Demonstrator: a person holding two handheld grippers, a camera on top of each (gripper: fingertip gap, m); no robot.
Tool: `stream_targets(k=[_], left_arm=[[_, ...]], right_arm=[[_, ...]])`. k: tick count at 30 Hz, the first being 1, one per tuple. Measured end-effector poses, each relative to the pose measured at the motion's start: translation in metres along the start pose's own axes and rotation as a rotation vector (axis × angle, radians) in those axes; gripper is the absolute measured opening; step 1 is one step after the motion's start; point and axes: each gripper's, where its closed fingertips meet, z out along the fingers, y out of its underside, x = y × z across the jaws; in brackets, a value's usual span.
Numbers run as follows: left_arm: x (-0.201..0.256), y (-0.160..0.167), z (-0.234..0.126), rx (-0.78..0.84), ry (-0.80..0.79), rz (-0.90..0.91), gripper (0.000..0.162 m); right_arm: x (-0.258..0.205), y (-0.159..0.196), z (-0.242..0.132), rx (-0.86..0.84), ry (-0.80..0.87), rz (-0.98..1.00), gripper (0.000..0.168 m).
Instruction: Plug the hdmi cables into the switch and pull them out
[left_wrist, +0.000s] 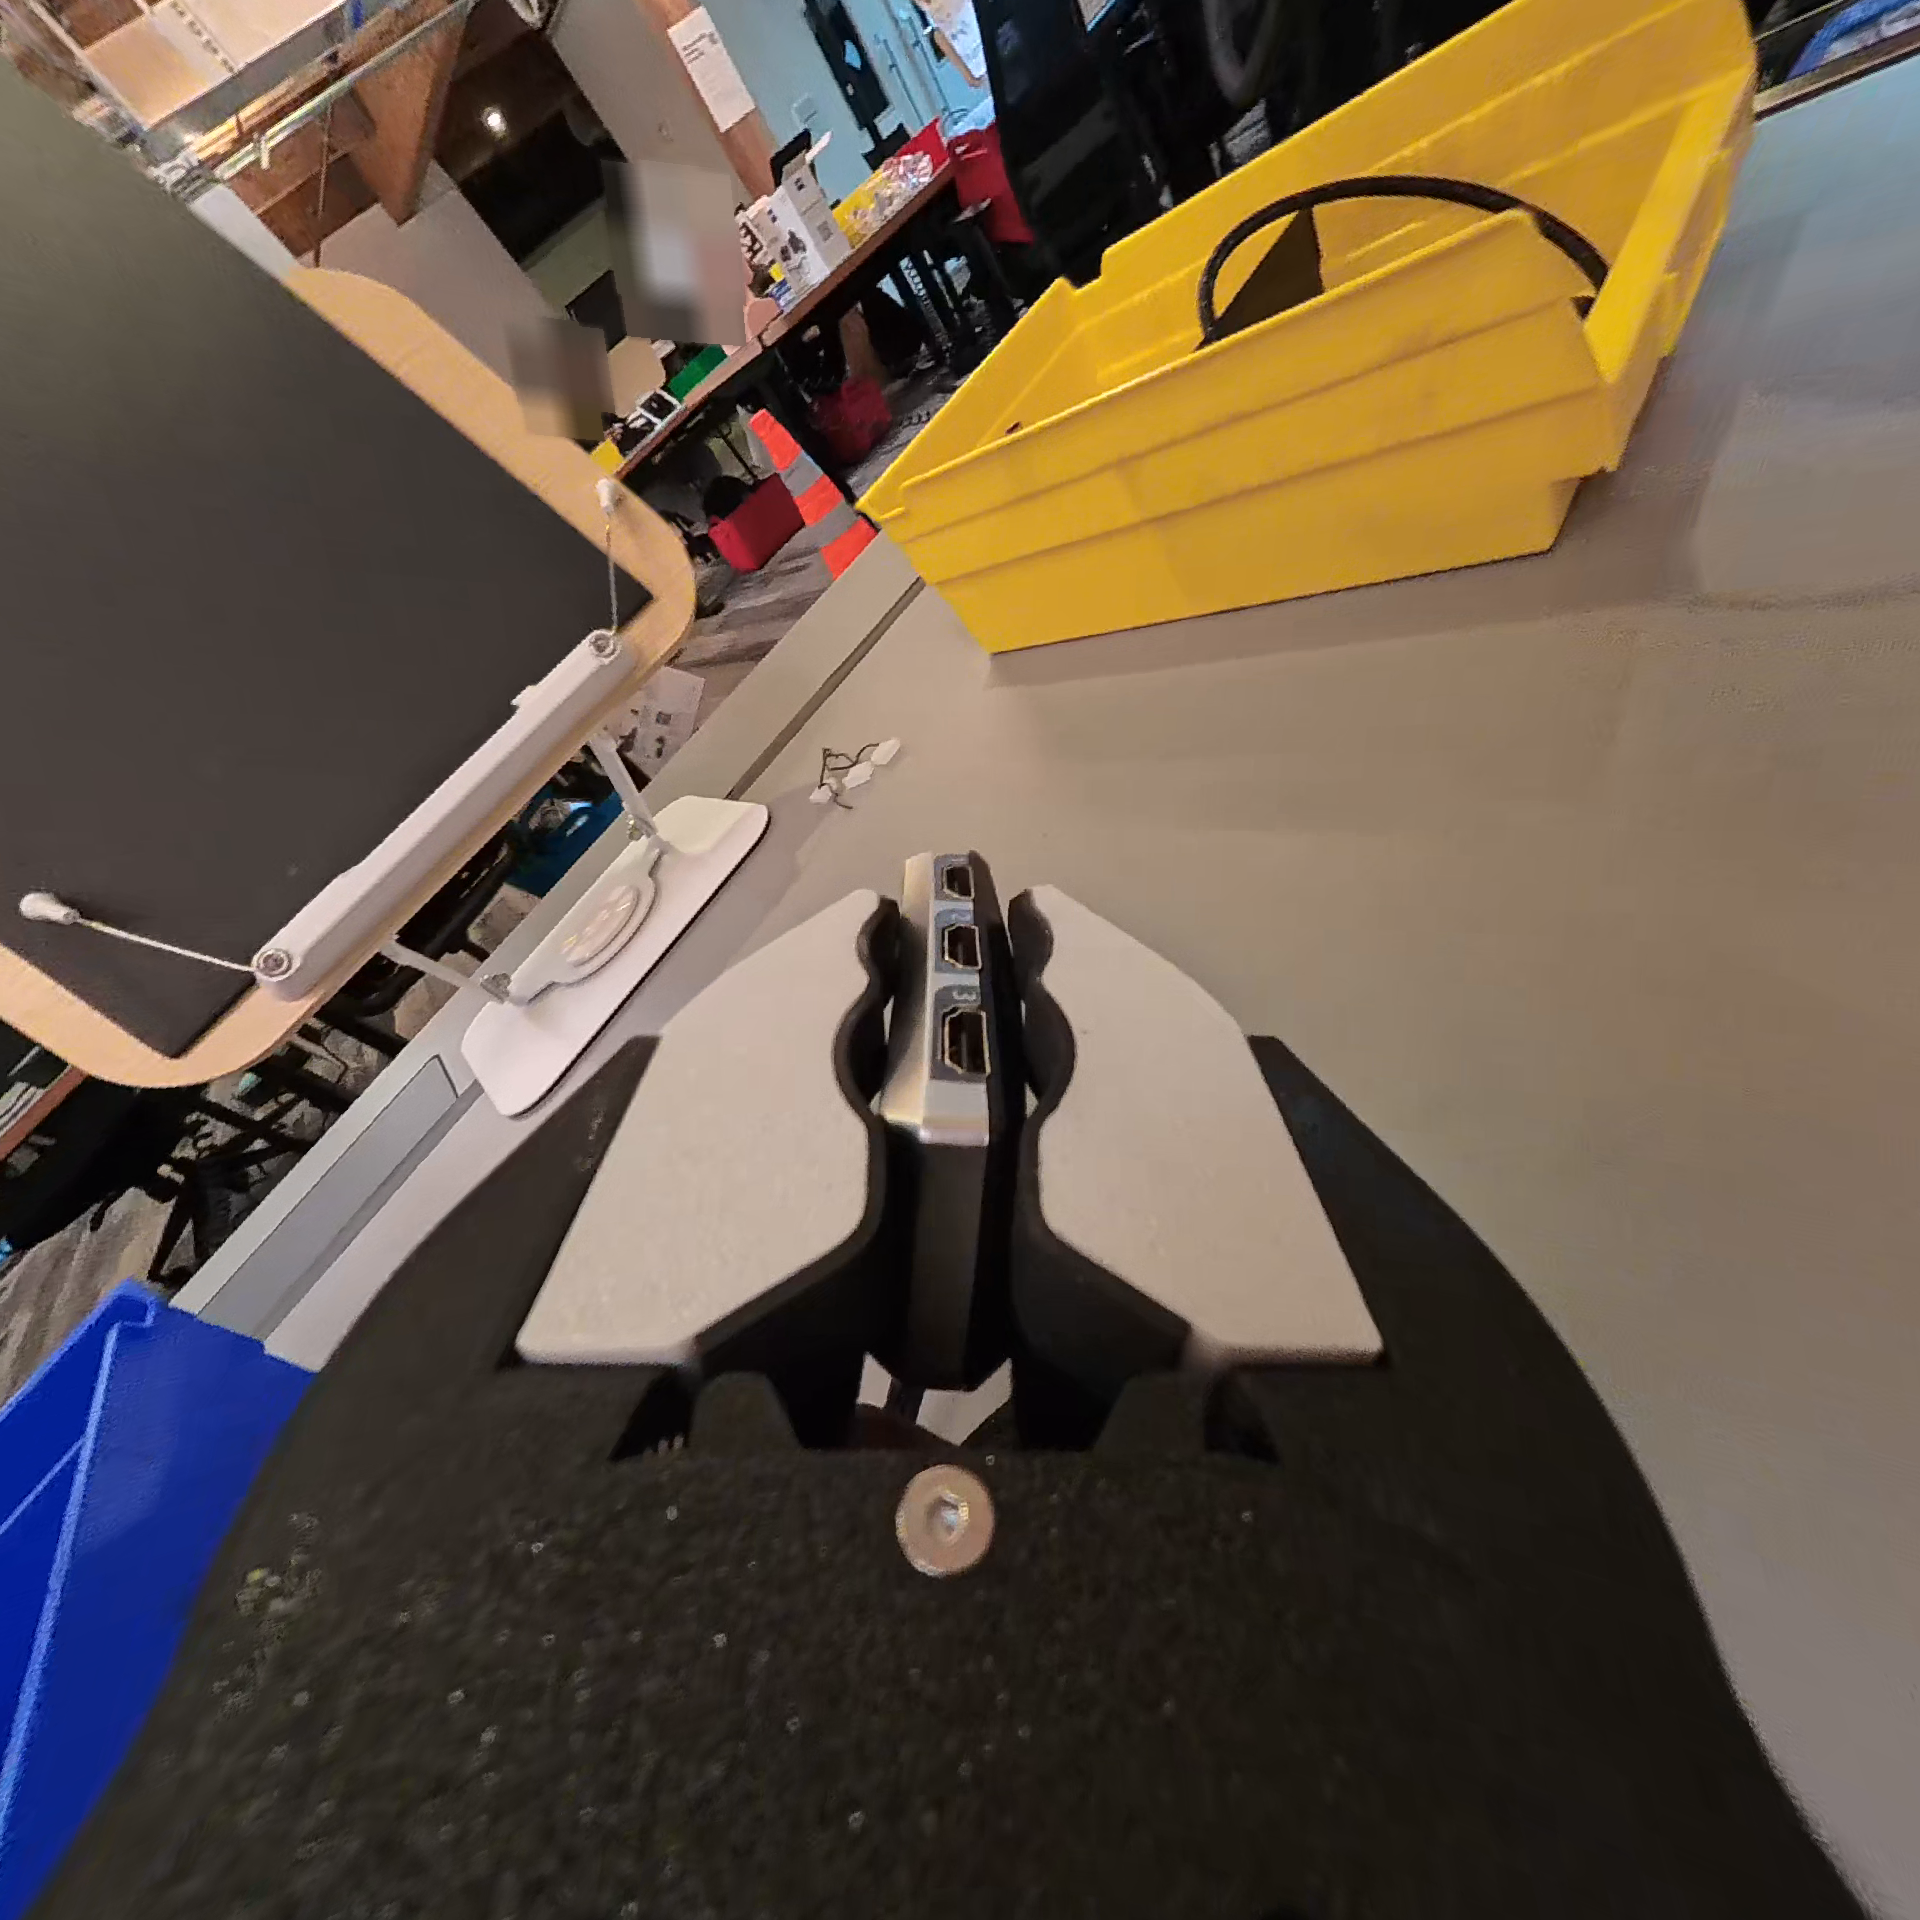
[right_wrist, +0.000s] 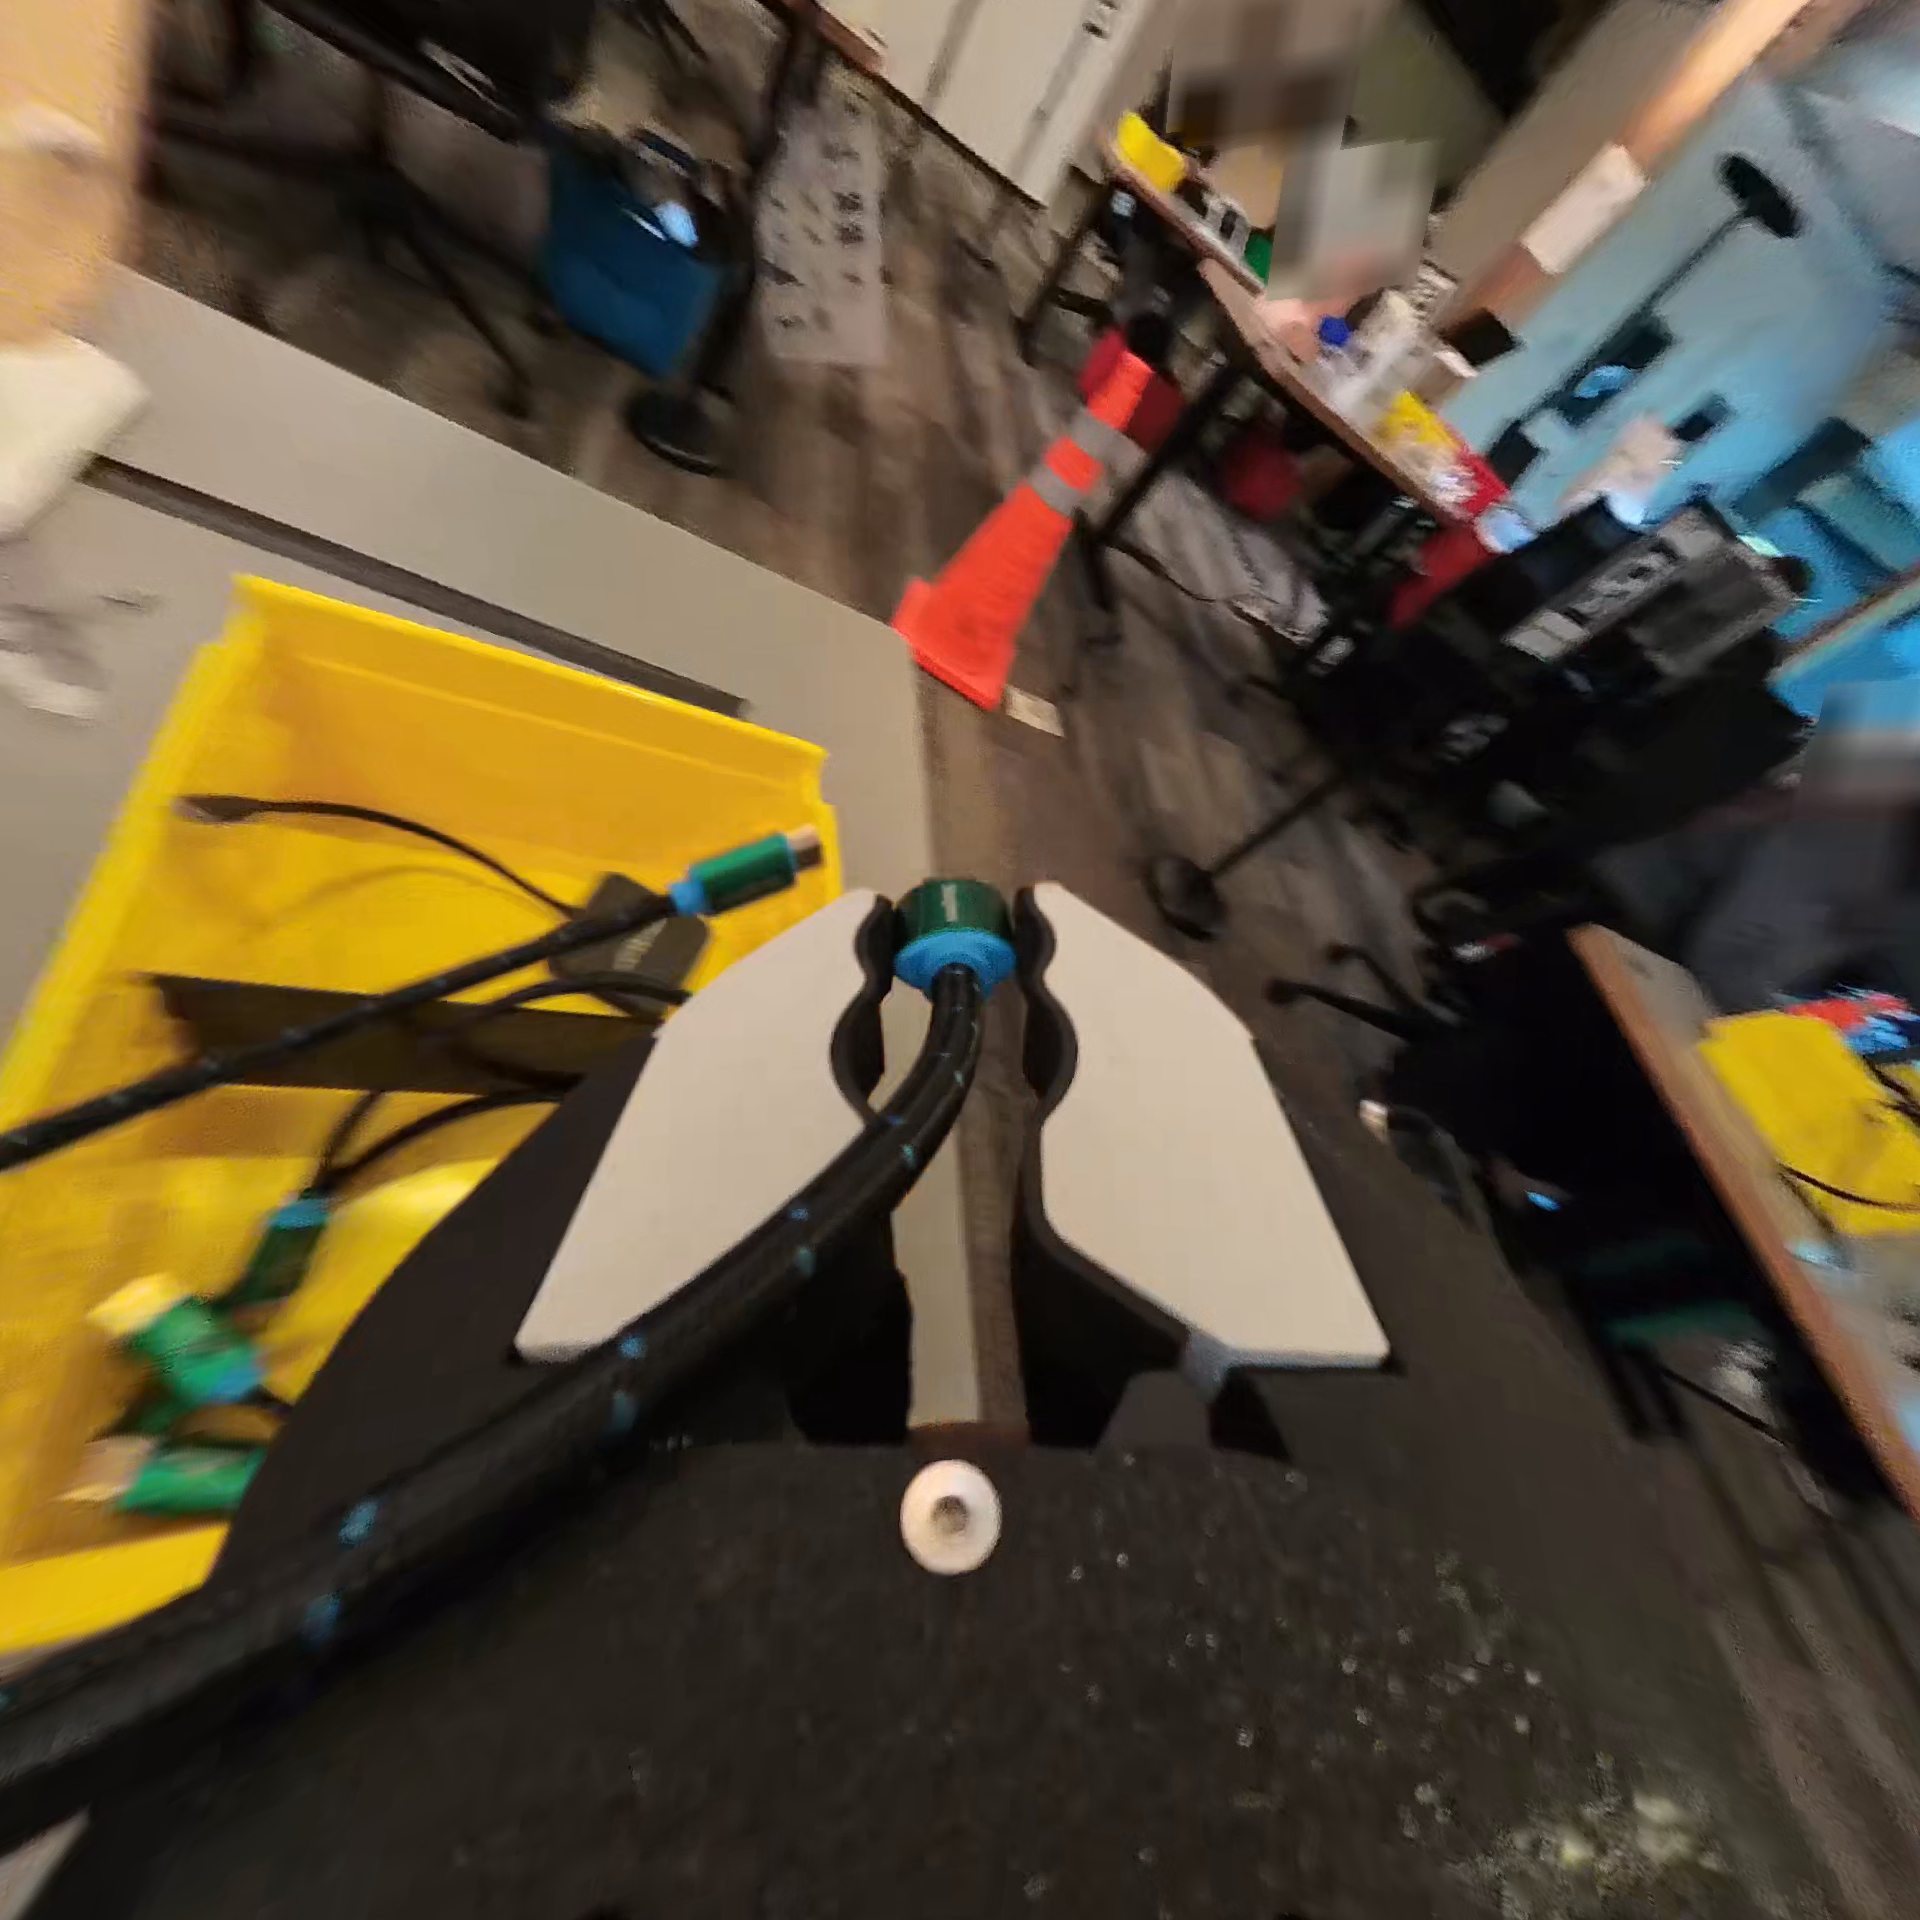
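Yellow plastic bin (right_wrist: 416, 727): one on the grey table (left_wrist: 1455, 935), holding loose green-headed cables.
Left gripper (left_wrist: 954, 997): clamped on the silver-and-black HDMI switch (left_wrist: 951, 1039), held above the table; three empty ports showed, with small numerals beside them.
Right gripper (right_wrist: 954, 935): closed on one green-and-blue HDMI plug (right_wrist: 951, 914) of a black braided cable (right_wrist: 727, 1299); marking on it was unreadable.

1. The switch (left_wrist: 961, 997) shows only its port edge; the left tool (left_wrist: 951, 925) covers both flat faces.
2. The green plug (right_wrist: 951, 914) in the right tool (right_wrist: 951, 920) hides its metal tip behind its own body.
3. The plugs (right_wrist: 192, 1351) in the yellow bin (right_wrist: 520, 727) are blurred.
4. The blue bin (left_wrist: 94, 1507) is cut by the picture's left edge.
5. The black cable (left_wrist: 1392, 208) dips behind the yellow bin's wall.
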Motion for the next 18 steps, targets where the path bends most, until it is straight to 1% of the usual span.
stream_targets(k=[2,3,5,7,9,11,15,16,18], left_arm=[[0.003,-0.001,0.000,0.004,0.006,0.011,0.021],[0.005,-0.001,0.001,0.001,0.010,0.014,0.021],[0.009,0.001,0.002,-0.010,0.023,0.017,0.021],[0.011,0.001,0.002,-0.015,0.026,0.028,0.021],[0.014,0.002,0.003,-0.019,0.036,0.033,0.021],[0.017,0.003,0.003,-0.024,0.045,0.034,0.021],[0.021,0.004,0.004,-0.034,0.063,0.039,0.021],[0.022,0.004,0.004,-0.035,0.069,0.038,0.021],[0.021,0.004,0.004,-0.036,0.071,0.028,0.021]], right_arm=[[0.005,0.024,0.019,-0.052,0.089,-0.049,0.022],[0.001,0.037,0.028,-0.069,0.127,-0.077,0.022],[-0.026,0.075,0.047,-0.169,0.125,-0.176,0.022],[-0.058,0.110,0.056,-0.281,0.091,-0.327,0.022],[-0.081,0.120,0.056,-0.307,0.071,-0.438,0.022],[-0.095,0.125,0.055,-0.361,0.001,-0.455,0.024],[-0.127,0.156,0.052,-0.572,-0.260,-0.424,0.028],[-0.134,0.161,0.052,-0.593,-0.317,-0.418,0.029],[-0.137,0.167,0.054,-0.635,-0.372,-0.440,0.033]])
